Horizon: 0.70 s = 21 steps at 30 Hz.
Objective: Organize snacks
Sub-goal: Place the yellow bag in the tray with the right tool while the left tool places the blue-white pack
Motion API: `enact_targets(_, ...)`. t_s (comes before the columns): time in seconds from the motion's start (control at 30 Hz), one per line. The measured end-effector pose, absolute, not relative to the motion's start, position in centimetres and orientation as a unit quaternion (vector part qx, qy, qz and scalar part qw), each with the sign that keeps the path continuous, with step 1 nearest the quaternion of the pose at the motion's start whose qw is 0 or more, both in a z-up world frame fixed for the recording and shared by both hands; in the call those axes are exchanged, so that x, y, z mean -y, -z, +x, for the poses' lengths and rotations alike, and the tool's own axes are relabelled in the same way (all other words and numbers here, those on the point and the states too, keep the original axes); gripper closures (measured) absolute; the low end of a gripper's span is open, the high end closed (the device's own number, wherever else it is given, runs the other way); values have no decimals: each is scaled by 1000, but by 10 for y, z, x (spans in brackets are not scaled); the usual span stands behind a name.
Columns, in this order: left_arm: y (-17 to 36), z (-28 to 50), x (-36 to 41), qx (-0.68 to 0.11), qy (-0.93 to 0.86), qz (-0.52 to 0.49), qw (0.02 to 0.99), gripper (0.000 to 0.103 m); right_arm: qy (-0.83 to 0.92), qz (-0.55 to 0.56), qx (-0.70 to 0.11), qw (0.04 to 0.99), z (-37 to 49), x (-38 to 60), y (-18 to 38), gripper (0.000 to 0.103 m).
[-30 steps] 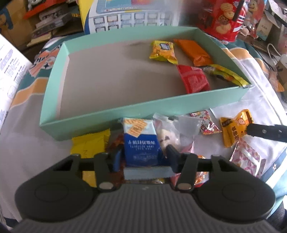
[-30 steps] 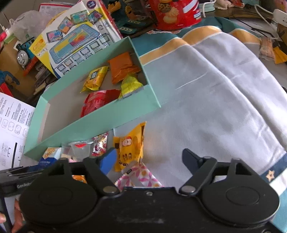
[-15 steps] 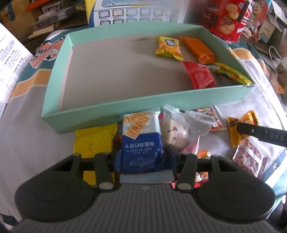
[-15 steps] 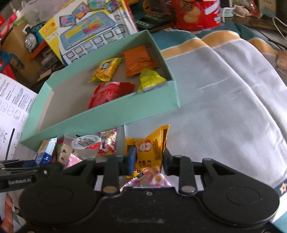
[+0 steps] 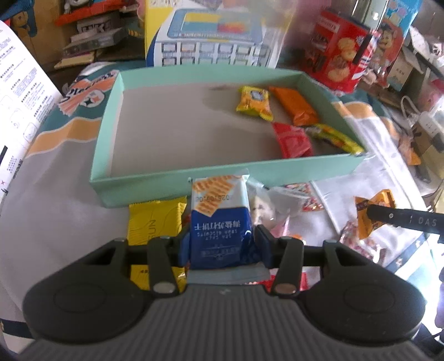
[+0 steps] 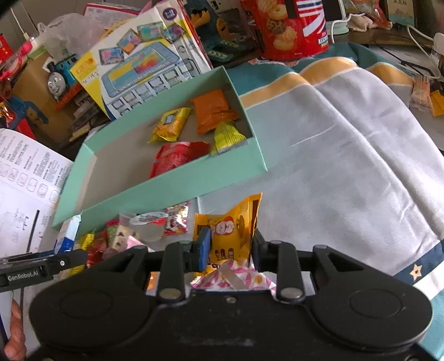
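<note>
My left gripper [image 5: 222, 244] is shut on a blue and white cracker pack [image 5: 219, 219], held upright just in front of the mint green box [image 5: 177, 183]. My right gripper [image 6: 230, 247] is shut on an orange-yellow snack packet [image 6: 230, 230], lifted slightly above the cloth. Inside the box lie a yellow packet [image 5: 254, 101], an orange packet [image 5: 294, 105], a red packet [image 5: 291, 138] and a yellow-green packet [image 5: 335, 137]. The right gripper's finger [image 5: 402, 219] with its packet shows at the right edge of the left wrist view.
Loose snacks lie before the box: a yellow packet [image 5: 152, 219], a jelly cup [image 6: 147, 225], a pink patterned packet [image 6: 233, 275] and more. A red cookie tin [image 6: 288, 25], a toy box [image 6: 138, 64] and a printed sheet [image 6: 25, 172] crowd the edges. Grey cloth [image 6: 347, 166] spreads right.
The right gripper's jaws closed on the orange-yellow packet and raised it a little. The left gripper lifted the cracker pack off the pile, toward the box.
</note>
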<state>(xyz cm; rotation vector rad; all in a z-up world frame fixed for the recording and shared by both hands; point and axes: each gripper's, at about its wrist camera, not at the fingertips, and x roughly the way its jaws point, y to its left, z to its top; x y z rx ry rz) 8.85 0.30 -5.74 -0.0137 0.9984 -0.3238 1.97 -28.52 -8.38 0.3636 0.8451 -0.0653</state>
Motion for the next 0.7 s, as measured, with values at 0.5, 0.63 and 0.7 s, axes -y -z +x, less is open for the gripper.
enact_targets(0.5, 5, 140, 22, -423, 181, -13, 888, 56, 0, 161, -351, 922, 64, 287, 18, 74)
enact_targets(0.63, 23, 173, 41, -442, 176, -7, 880, 56, -5, 163, -356, 920, 104, 289, 14, 74)
enact_targets(0.7, 35, 187, 48, -454, 172, -10, 874, 56, -5, 155, -361, 920, 127, 286, 17, 74)
